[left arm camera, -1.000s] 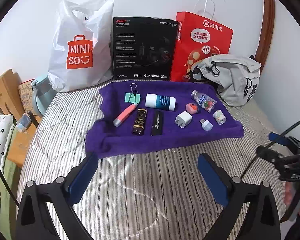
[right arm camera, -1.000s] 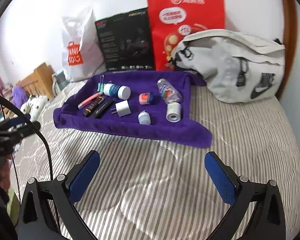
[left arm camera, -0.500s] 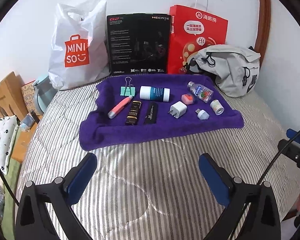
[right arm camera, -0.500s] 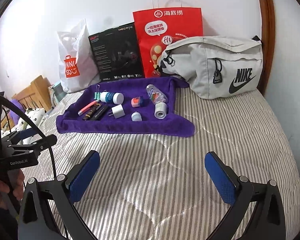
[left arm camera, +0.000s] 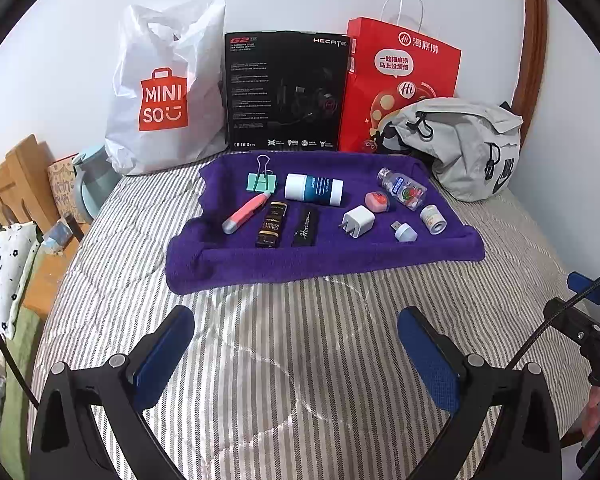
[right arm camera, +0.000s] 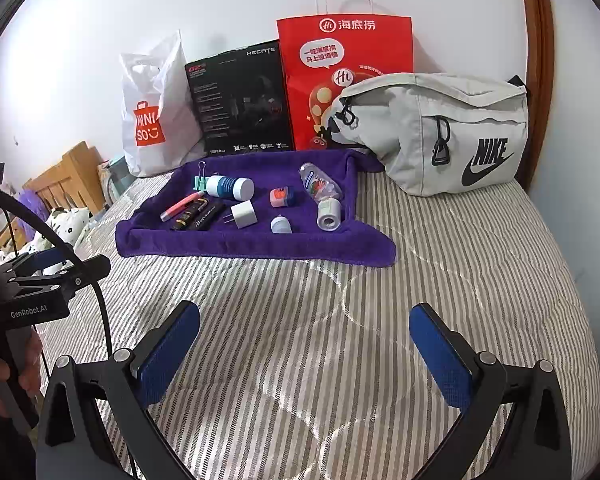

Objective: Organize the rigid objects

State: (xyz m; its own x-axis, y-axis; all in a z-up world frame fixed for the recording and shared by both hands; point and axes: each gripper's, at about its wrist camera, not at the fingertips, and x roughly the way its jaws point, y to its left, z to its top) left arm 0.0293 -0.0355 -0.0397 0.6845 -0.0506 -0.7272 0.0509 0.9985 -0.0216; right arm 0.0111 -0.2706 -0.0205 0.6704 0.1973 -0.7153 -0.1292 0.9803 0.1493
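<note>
Striped bed [left arm camera: 300, 360]: bags flank purple towel [left arm camera: 324, 256]

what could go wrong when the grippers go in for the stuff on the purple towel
The white-capped bottle and clear bottle lie on their sides, so a nudge could roll them. The black tube and black case sit close together, so open fingers may bump both. The purple towel lies on soft bedding and may bunch.

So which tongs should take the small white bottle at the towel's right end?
Probably the right tongs: open, empty, and the small white bottle lies almost straight ahead. From the left tongs it sits far right.
</note>
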